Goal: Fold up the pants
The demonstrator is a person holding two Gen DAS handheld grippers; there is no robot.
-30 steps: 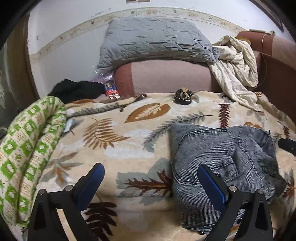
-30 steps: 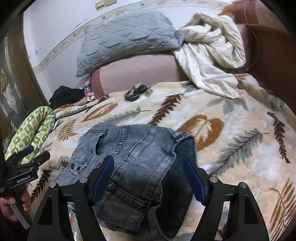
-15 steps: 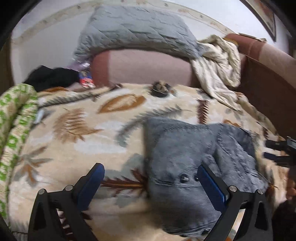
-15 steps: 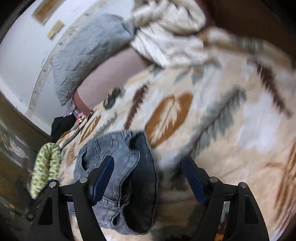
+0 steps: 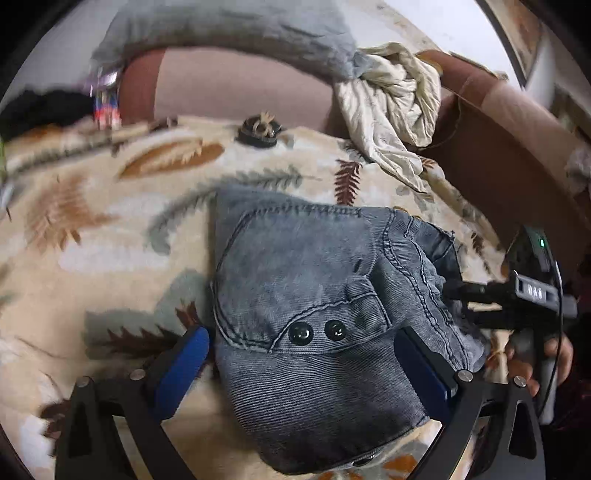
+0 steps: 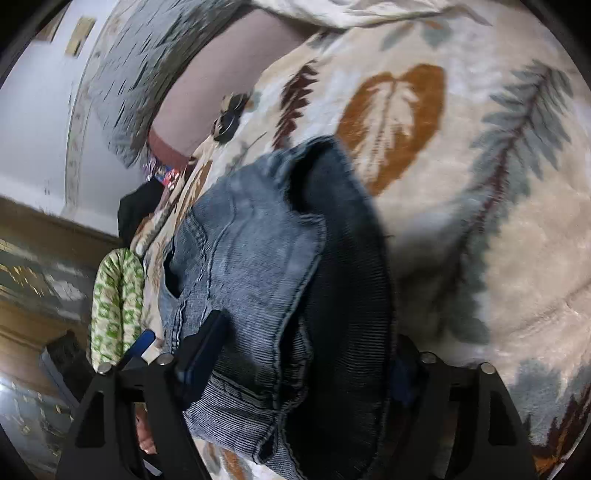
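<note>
- Both grippers have tipped downward and closed in on the folded grey jeans (image 5: 314,314) since the earlier frames; the bundle now fills the lower middle of both wrist views, where before it sat further ahead.
- Jeans: lying folded on the leaf-print blanket (image 5: 110,240), which covers a sofa seat. Pocket flap with two dark buttons (image 5: 317,331) faces up, toward the left camera.
- Left gripper (image 5: 306,369): jaws spread wide, straddling the near end of the jeans. Left blue pad (image 5: 181,369) sits just off the denim's left edge; right pad (image 5: 424,369) lies on or just above the fabric. No pinch visible – not gripping.
- Right gripper (image 6: 295,362): jaws opening, denim between them. Left finger (image 6: 203,350) rests against the lighter denim; the right finger is mostly hidden behind the dark fold, so contact there cannot be told. No squeeze seen.
- Right wrist view is rolled; the blanket runs diagonally across it.
- From the left camera, the right gripper's body (image 5: 517,295) shows at the jeans' right edge, with the person's hand (image 5: 546,362) on its handle.
- Background: grey quilted pillow (image 5: 229,26) on the sofa back, crumpled cream cloth (image 5: 388,107) beside it, small dark round object (image 5: 260,129) on the blanket's far edge, green-patterned cushion (image 6: 116,302).
</note>
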